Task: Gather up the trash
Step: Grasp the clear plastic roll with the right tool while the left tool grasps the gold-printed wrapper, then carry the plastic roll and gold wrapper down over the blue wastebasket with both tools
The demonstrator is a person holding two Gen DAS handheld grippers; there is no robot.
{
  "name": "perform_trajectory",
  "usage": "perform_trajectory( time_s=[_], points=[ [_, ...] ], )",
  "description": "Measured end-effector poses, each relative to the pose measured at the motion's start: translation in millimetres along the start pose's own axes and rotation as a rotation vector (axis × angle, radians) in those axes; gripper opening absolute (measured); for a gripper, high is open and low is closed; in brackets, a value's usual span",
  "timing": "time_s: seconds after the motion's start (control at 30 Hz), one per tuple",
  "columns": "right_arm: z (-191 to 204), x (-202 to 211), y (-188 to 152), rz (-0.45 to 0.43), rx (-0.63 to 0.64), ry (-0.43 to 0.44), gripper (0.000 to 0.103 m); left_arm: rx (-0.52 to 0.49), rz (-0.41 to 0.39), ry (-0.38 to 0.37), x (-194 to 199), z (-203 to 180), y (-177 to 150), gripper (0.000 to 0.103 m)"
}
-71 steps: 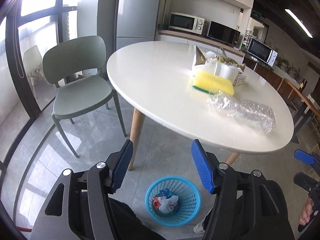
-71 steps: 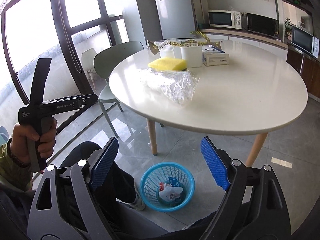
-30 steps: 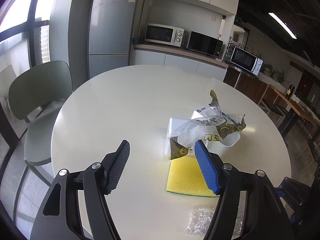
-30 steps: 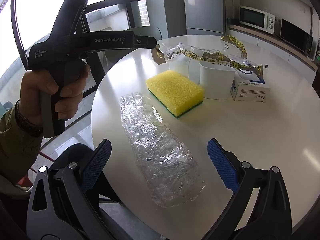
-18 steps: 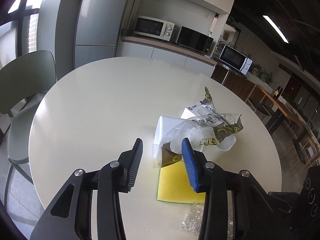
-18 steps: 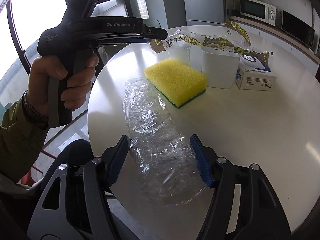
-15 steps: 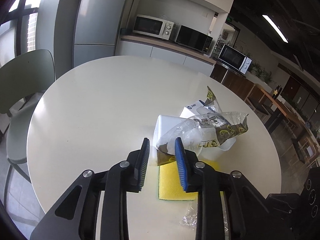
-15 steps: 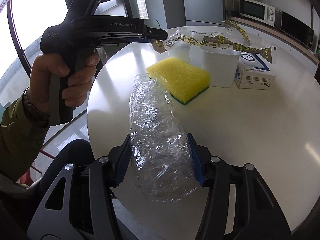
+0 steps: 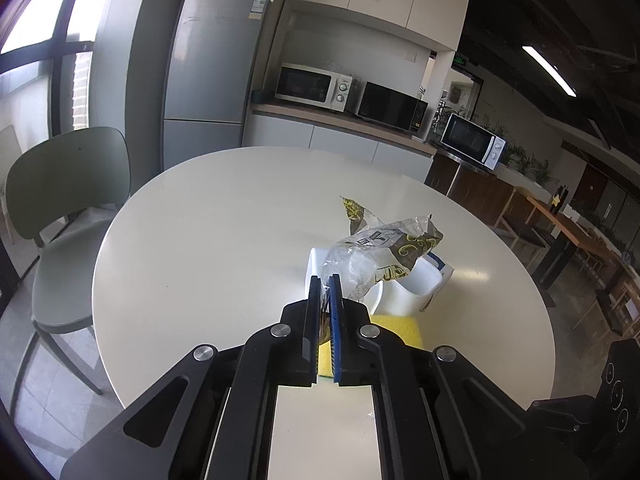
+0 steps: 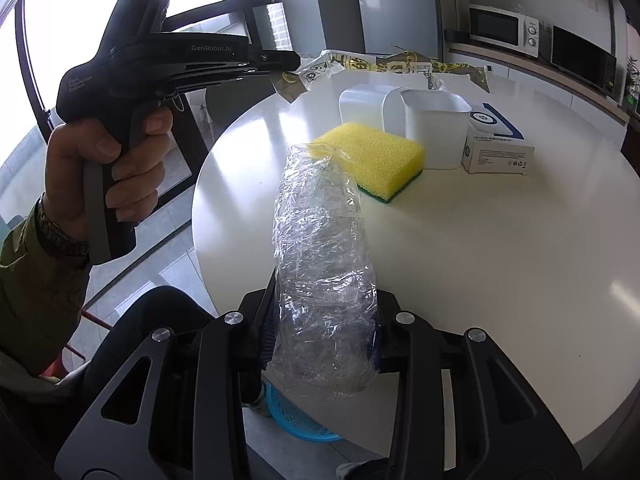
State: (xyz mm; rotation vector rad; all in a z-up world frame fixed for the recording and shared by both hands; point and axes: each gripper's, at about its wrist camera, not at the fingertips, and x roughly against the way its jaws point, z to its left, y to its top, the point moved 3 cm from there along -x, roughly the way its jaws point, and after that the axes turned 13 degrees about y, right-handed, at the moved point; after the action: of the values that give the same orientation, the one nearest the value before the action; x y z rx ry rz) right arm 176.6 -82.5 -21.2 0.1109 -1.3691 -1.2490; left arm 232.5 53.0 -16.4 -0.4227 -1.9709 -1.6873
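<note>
A crumpled clear plastic bag (image 10: pixel 320 220) stands up between the jaws of my right gripper (image 10: pixel 324 308), which are closing with the pads pressing its lower end; it is tilted up off the white round table (image 10: pixel 500 260). My left gripper (image 9: pixel 325 280) is shut on one end of a gold-and-clear snack wrapper (image 9: pixel 384 252). The wrapper hangs in the air above the white containers (image 9: pixel 404 292). In the right wrist view a hand holds the left gripper (image 10: pixel 294 62), with the wrapper (image 10: pixel 400 66) stretched out to its right. A blue trash basket (image 10: pixel 296 416) shows on the floor under the table edge.
A yellow sponge (image 10: pixel 376 152) lies by two white containers (image 10: pixel 434 132) and a small white-and-blue box (image 10: pixel 496 148). A green chair (image 9: pixel 68 208) stands left of the table. A fridge and microwaves line the back counter.
The left jaws shut on the snack wrapper and lifted it off the containers. The right jaws narrowed onto the clear plastic bag, and its far end rose from the table.
</note>
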Motion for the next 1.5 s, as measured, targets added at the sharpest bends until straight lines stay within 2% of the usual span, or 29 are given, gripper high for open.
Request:
perform_trajectory(
  time_s=[0.23, 0.4, 0.6, 0.73, 0.97, 1.13, 1.23, 1.5],
  points=[
    [-2.6, 23.5, -14.1, -0.055, -0.057, -0.024, 0.033, -0.020, -0.055, 0.051, 35.8, 1.0, -3.1, 0.003],
    [-0.7, 33.5, -22.9, -0.086, -0.090, -0.033, 0.032, 0.014, -0.085, 0.075, 61.4, 12.1, -3.0, 0.003],
    [4.6, 47.9, -33.6, -0.125, -0.125, -0.055, 0.032, 0.025, -0.080, 0.104, 90.4, 25.2, -15.4, 0.003],
    [5.5, 59.4, -43.5, -0.141, -0.172, -0.117, 0.032, 0.008, -0.075, 0.130, 112.0, 34.2, -30.2, 0.003],
    [13.6, 73.2, -56.8, -0.160, -0.193, -0.115, 0.032, -0.019, -0.046, 0.148, 135.7, 42.3, -57.3, 0.003],
    [24.7, 79.6, -68.6, -0.165, -0.196, -0.104, 0.032, -0.050, -0.037, 0.125, 159.4, 41.5, -73.6, 0.003],
    [30.1, 83.1, -77.4, -0.176, -0.218, -0.065, 0.032, -0.061, -0.012, 0.095, 172.2, 41.6, -75.4, 0.003],
    [43.4, 79.9, -108.9, -0.139, -0.273, -0.010, 0.032, -0.123, 0.036, 0.129, 196.2, 49.9, -98.6, 0.003]
  ],
)
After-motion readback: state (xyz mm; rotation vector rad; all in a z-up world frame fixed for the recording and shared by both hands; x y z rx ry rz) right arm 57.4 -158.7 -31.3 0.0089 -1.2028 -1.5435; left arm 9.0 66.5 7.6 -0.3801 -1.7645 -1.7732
